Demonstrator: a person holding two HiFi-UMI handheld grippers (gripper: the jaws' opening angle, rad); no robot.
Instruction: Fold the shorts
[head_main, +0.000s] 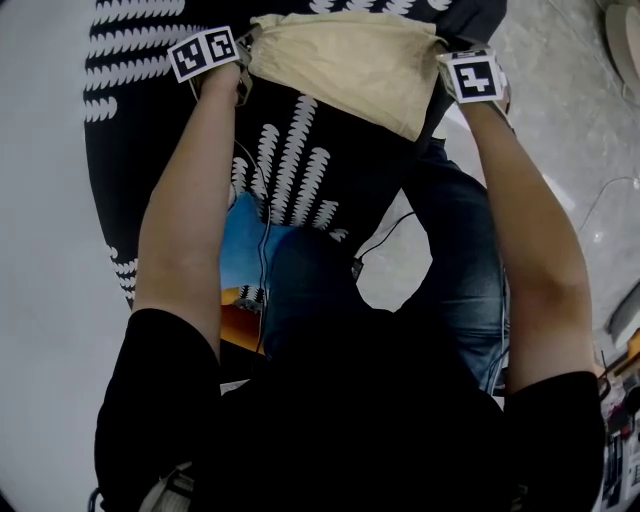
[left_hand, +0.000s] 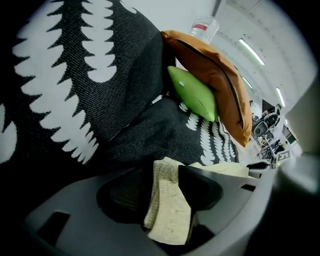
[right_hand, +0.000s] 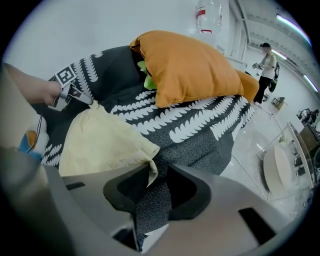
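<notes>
Cream shorts (head_main: 340, 60) lie spread on a black cushion with a white leaf pattern (head_main: 300, 170). My left gripper (head_main: 240, 80) is at the shorts' left end. In the left gripper view it (left_hand: 160, 192) stands open, with the ribbed waistband (left_hand: 167, 215) lying loose between the jaws. My right gripper (head_main: 445, 75) is at the shorts' right end. In the right gripper view it (right_hand: 157, 187) stands open, and a corner of the shorts (right_hand: 100, 142) hangs at its left jaw, with the dark cushion showing through the gap. The left gripper (right_hand: 70, 90) also shows across the cloth.
An orange pillow (right_hand: 190, 67) and a green pillow (left_hand: 192, 92) lean at the cushion's far side, with a water bottle (right_hand: 207, 15) behind them. A person (right_hand: 265, 70) stands far off. A round white table (right_hand: 277, 172) is at the right. My knees (head_main: 320, 290) are below the cushion.
</notes>
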